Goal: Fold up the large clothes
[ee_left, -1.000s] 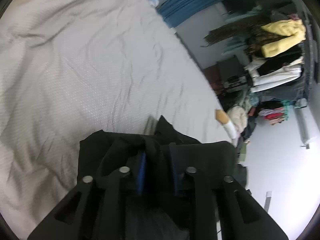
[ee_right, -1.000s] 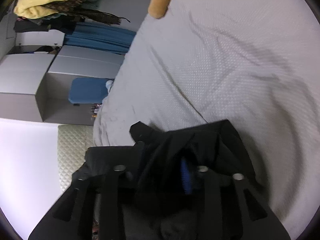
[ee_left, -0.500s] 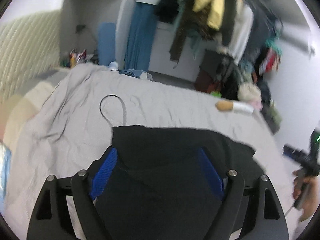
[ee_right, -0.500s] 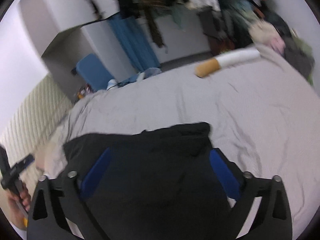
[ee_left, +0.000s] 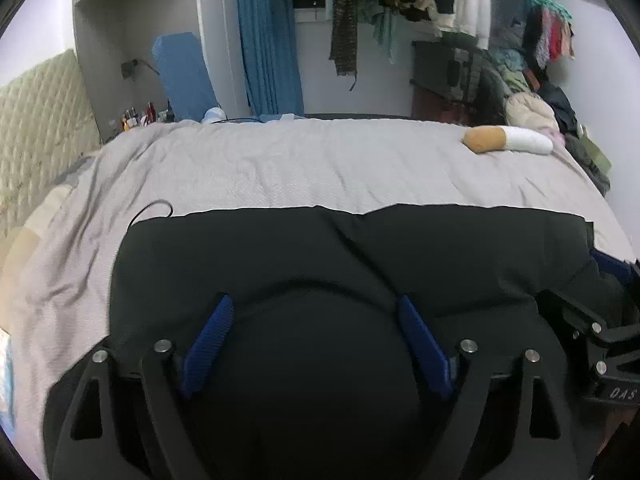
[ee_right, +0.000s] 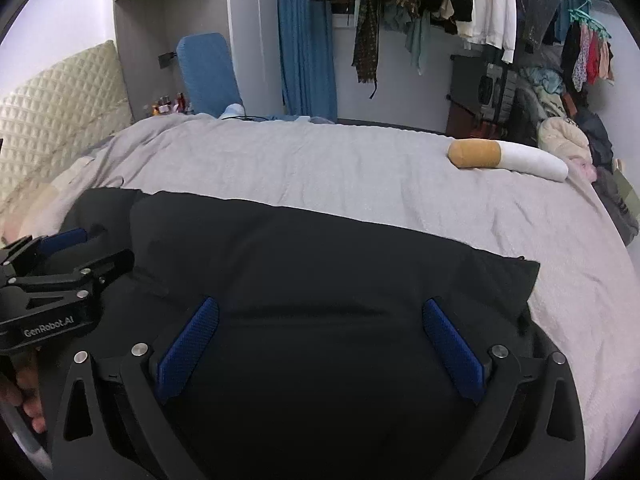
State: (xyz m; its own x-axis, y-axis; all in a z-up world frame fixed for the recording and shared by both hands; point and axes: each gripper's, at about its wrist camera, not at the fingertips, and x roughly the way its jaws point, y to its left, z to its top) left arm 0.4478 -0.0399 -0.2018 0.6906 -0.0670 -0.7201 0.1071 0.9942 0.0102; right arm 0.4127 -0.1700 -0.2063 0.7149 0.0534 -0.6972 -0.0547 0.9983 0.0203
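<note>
The black garment [ee_left: 360, 248] lies spread across the near part of the bed [ee_left: 320, 160], its far edge running nearly straight from side to side. Its near part is cut off by the bottom of both wrist views and covered by the gripper frames, so how far it reaches toward the person cannot be told, nor what kind of garment it is; the dark cloth shows few folds.

The left gripper [ee_left: 316, 320] hovers over the cloth with its jaws opening, blue pads wide apart and pressing on nothing, only cloth lying below the gap. The right gripper [ee_right: 320, 320] has its jaws spread fully apart, likewise over the cloth and gripping nothing. Whether any fingertip touches the fabric cannot be made out. In the right wrist view the left gripper shows at the left margin with part of a hand [ee_right: 28, 396] beneath it, mostly cut off.

Beyond the garment's far edge the grey bedsheet is open up to the far side of the bed, where a tan-and-white bolster [ee_right: 508, 156] lies near the right corner. A thin dark cable loop [ee_left: 154, 210] lies just beside the garment's far left corner. Hanging clothes [ee_right: 420, 4] and a blue curtain [ee_left: 268, 48] stand behind the bed, well apart from the garment.
</note>
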